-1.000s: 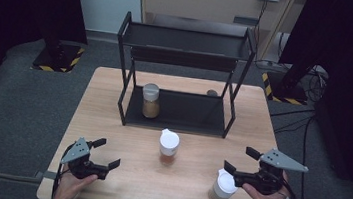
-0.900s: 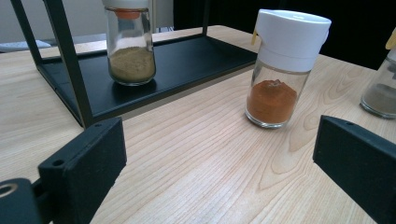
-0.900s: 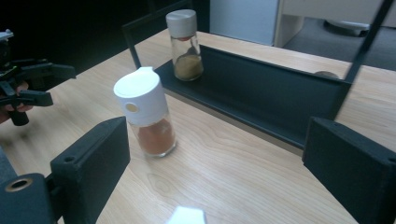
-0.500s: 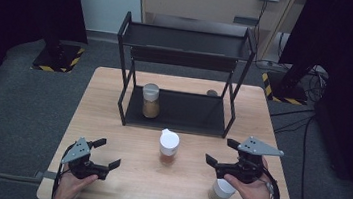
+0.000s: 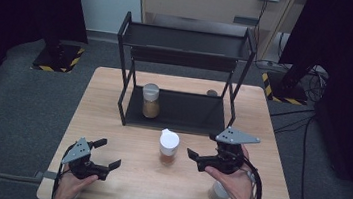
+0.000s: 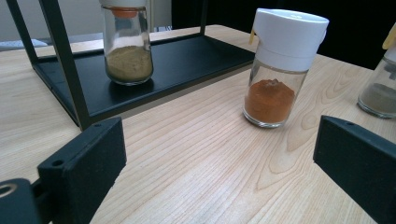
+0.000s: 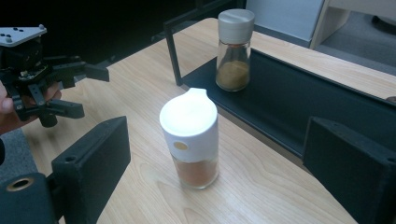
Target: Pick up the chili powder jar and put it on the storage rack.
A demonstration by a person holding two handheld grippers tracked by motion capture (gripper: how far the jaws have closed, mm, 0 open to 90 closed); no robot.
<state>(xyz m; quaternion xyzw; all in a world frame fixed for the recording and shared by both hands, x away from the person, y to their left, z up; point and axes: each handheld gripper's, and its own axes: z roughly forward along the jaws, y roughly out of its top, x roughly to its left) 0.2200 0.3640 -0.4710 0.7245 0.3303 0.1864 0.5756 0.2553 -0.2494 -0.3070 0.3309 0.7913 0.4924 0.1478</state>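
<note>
Swinging away from the grey-filled jar [image 5: 218,192] at the near right corner of the desk [image 5: 113,102], the right claw [image 5: 205,151] is now closing in on the white-capped spice jar [image 5: 168,147], where a second ago it was hanging beside that corner jar. Its jaws are standing wide with nothing between them, and the right claw view is looking straight along them at the white-capped spice jar [image 7: 190,136], so the approach seems lined up for a sideways grasp on the glass body or the cap.

That jar is standing upright on the bare wood, just in front of the black rack [image 5: 183,70] and well clear of its lower tray. The likely reason is that it is waiting to join the tan-filled jar [image 5: 150,100] already sitting on the left part of that tray, which is leaving free room to its right.

Left of the white-capped spice jar and nearer the person, the left claw [image 5: 108,154] is resting low over the desk, also spread wide and empty. It is pointing toward the jar without reaching, as though keeping out of the way while the other hand works. The grey-filled jar is standing to the right of the white-capped one, partly behind the right hand [image 5: 235,184].
</note>
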